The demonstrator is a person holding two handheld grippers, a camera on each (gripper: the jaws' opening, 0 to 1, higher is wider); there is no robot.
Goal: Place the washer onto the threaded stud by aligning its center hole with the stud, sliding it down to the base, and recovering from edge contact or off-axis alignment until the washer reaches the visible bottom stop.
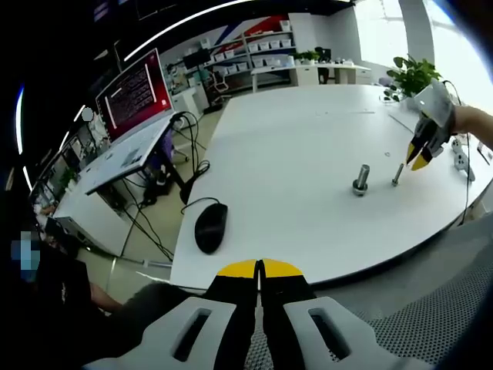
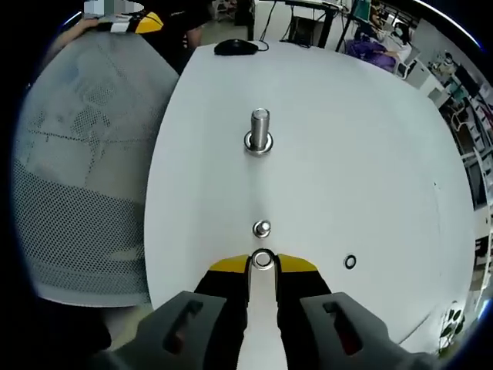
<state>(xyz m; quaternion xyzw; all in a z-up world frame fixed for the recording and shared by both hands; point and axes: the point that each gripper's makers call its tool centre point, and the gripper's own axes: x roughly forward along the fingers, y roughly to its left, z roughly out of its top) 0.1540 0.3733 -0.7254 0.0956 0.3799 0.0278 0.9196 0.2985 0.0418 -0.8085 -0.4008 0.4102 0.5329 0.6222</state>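
In the right gripper view my right gripper (image 2: 263, 262) is shut on a small metal washer (image 2: 263, 259), held between its yellow tips. Just ahead of the washer stands a thin threaded stud (image 2: 262, 228), seen nearly end-on. Farther off rises a thicker stud (image 2: 259, 131) with a ring at its base. In the left gripper view the right gripper (image 1: 420, 158) hangs just right of and above the thin stud (image 1: 397, 174), beside the thicker stud (image 1: 360, 179). My left gripper (image 1: 259, 271) is shut on nothing, low off the near edge of the white table (image 1: 293, 146).
A spare washer (image 2: 350, 262) lies on the table right of my right gripper. A black mouse (image 1: 210, 227) with its cable sits near the table's edge. A grey mesh chair (image 2: 85, 154) stands by the table. Desks, a laptop (image 1: 135, 96) and shelves lie beyond.
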